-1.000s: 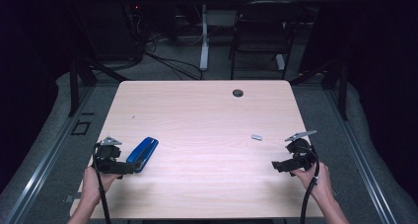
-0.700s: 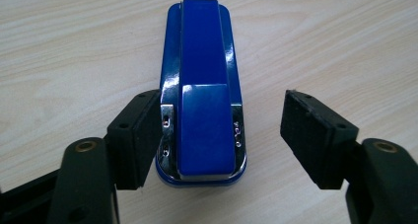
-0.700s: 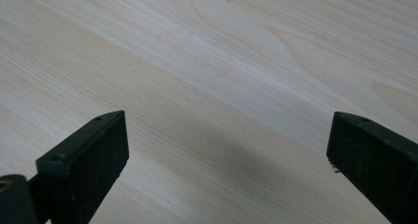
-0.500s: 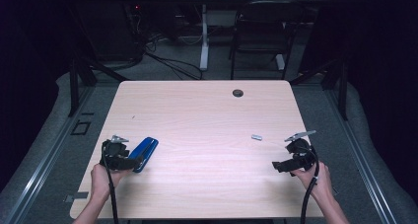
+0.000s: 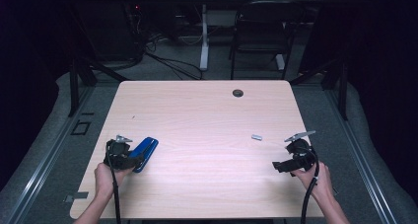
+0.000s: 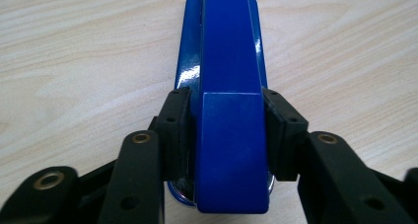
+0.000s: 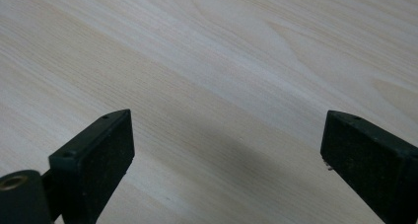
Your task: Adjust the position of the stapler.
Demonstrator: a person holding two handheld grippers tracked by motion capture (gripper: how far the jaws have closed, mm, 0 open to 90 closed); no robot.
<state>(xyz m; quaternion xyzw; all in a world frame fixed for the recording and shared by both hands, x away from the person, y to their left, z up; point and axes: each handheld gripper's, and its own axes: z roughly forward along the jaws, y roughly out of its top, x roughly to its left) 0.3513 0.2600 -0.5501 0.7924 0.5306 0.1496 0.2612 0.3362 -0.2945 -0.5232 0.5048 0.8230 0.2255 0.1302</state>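
Dark room clutter, a black chair (image 5: 259,41) and floor cables surround a pale wooden desk (image 5: 207,120) in the middle of the high view. At the lower left of that frame lies a glossy blue metal stapler (image 5: 145,153), flat on the desk. The left claw (image 5: 129,161) has just been closing on it; in the left gripper view its pads (image 6: 176,130) press both sides of the stapler's (image 6: 229,110) rear half. At the lower right, the right claw (image 5: 278,167) hovers with jaws spread wide apart over bare wood. A small grey metal piece (image 5: 256,137) lies near it.
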